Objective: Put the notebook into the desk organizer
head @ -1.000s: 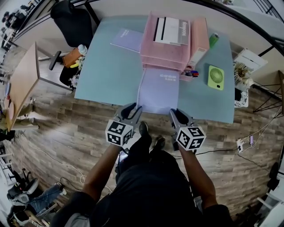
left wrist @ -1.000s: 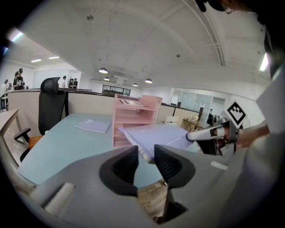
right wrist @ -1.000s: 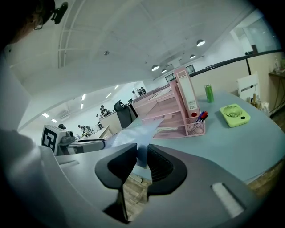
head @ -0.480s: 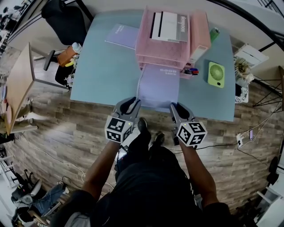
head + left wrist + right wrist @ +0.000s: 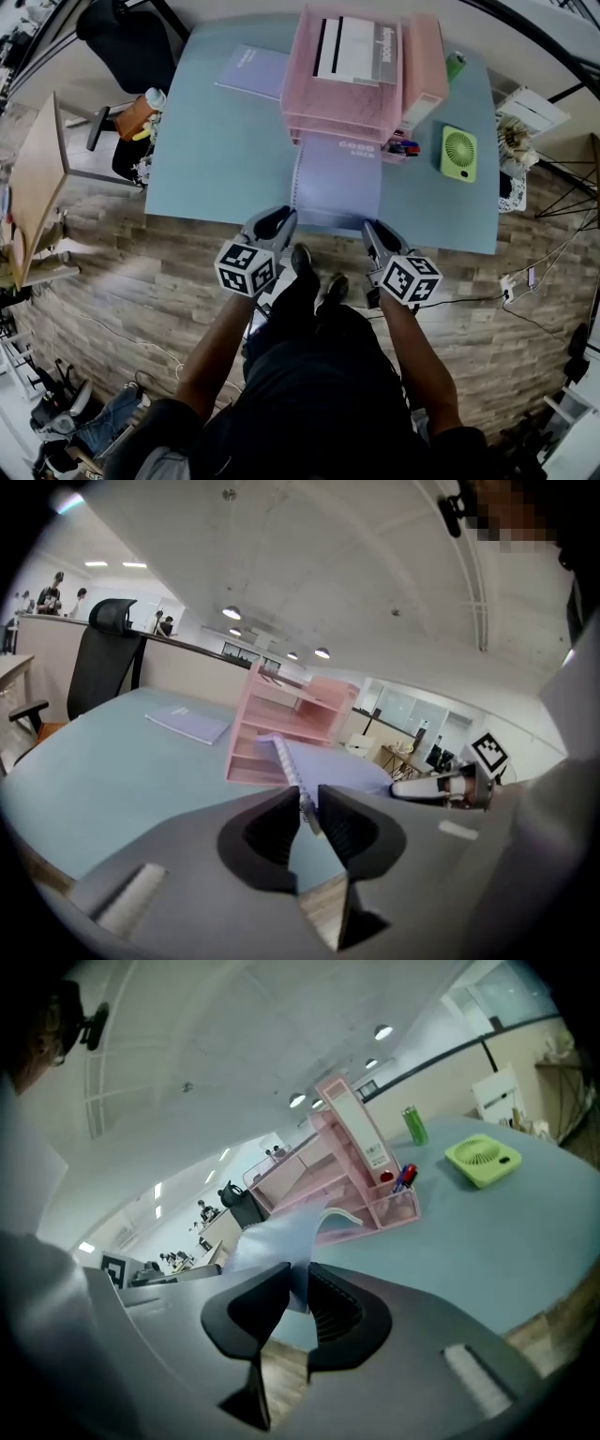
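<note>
A lavender spiral notebook [image 5: 339,183] lies on the pale blue desk [image 5: 225,150], its far end at the lowest shelf of the pink desk organizer [image 5: 347,98]. My left gripper [image 5: 279,217] is at its near left corner. In the left gripper view the jaws [image 5: 307,803] have just been closing and pinch the spiral edge of the notebook [image 5: 328,766]. My right gripper [image 5: 371,231] is at the near right corner. Its jaws [image 5: 298,1288] have also just been closing, and the corner of the notebook [image 5: 272,1237] bends up between their pads.
White books [image 5: 354,52] lie on top of the organizer, pens [image 5: 405,147] in its side tray. A second lavender notebook [image 5: 251,70] lies far left, a green fan [image 5: 457,155] and green bottle [image 5: 454,66] to the right. A black chair [image 5: 122,33] stands beyond the desk's left corner.
Both grippers have moved forward and down onto the notebook's near corners, and their jaws have narrowed onto it.
</note>
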